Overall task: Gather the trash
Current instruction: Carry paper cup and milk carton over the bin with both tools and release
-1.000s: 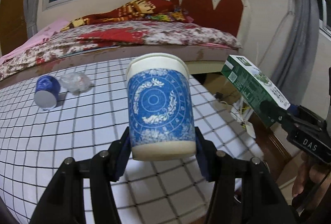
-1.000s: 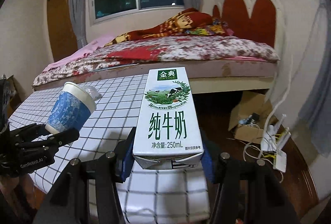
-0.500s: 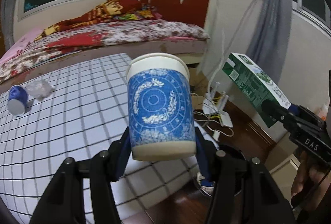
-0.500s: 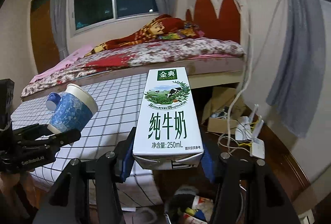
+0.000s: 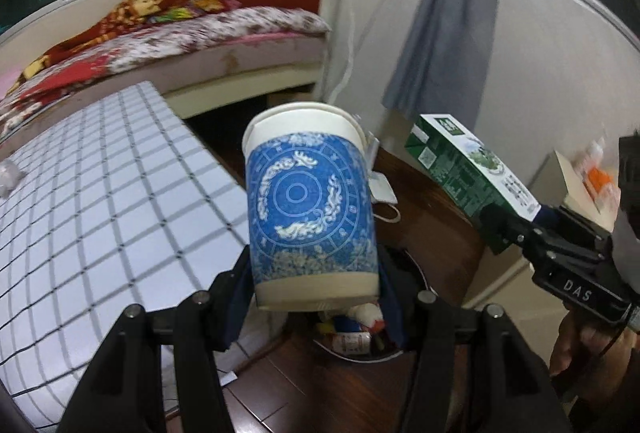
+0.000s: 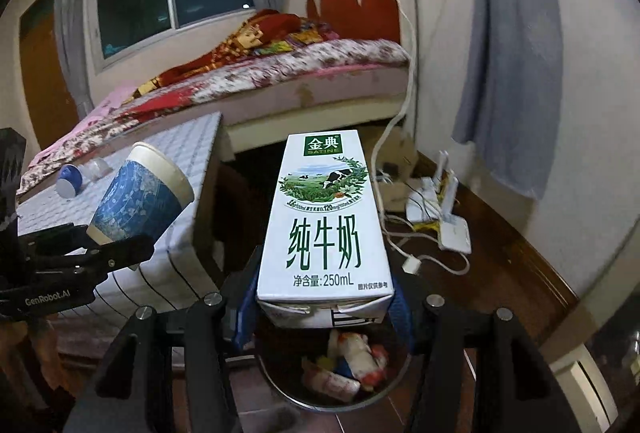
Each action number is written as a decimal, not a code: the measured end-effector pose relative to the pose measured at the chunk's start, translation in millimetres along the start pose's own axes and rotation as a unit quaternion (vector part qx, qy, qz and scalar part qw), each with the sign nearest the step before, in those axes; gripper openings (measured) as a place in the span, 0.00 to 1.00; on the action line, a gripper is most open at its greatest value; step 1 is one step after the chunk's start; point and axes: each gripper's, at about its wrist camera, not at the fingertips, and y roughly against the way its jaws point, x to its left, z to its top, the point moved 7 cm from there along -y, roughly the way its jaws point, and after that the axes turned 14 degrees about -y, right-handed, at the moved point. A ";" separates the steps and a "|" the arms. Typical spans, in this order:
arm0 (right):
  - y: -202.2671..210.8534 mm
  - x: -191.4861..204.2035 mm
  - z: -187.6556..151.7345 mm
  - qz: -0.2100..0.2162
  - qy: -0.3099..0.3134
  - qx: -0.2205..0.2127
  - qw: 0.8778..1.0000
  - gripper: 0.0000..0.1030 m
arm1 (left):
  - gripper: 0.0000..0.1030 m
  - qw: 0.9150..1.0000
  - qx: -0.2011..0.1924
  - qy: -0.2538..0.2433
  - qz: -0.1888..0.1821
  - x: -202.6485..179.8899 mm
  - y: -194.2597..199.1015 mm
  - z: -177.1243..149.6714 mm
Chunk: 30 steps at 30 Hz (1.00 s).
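My left gripper [image 5: 316, 293] is shut on a blue patterned paper cup [image 5: 310, 205] with a white rim, held upright above the floor. The same cup [image 6: 140, 193] shows at the left of the right wrist view. My right gripper [image 6: 324, 309] is shut on a white and green milk carton [image 6: 326, 229], seen again as the carton [image 5: 468, 169] at the right of the left wrist view. Below both sits a round trash bin [image 6: 288, 389] with wrappers inside; its rim [image 5: 360, 355] peeks out under the cup.
A table with a white checked cloth [image 5: 100, 193] stands to the left; a small blue cup [image 6: 70, 179] and a crumpled plastic piece [image 6: 98, 167] lie on it. A bed [image 6: 260, 77] is behind. White routers and cables [image 6: 440, 209] lie on the dark wooden floor.
Both grippers have swung right, off the table, carrying the cup and the carton. The trash bin has come into view beneath them.
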 end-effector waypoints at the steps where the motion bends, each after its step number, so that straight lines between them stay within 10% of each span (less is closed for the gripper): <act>1: 0.9 -8.1 -3.8 -0.004 -0.004 0.004 1.000 0.55 | 0.56 1.000 0.004 -0.003 -0.006 -5.4 -3.4 -1.1; 30: -55.4 -81.7 -71.2 -0.004 -0.055 0.123 0.991 0.55 | 0.56 0.992 0.107 0.025 -0.062 -57.4 -93.9 -49.5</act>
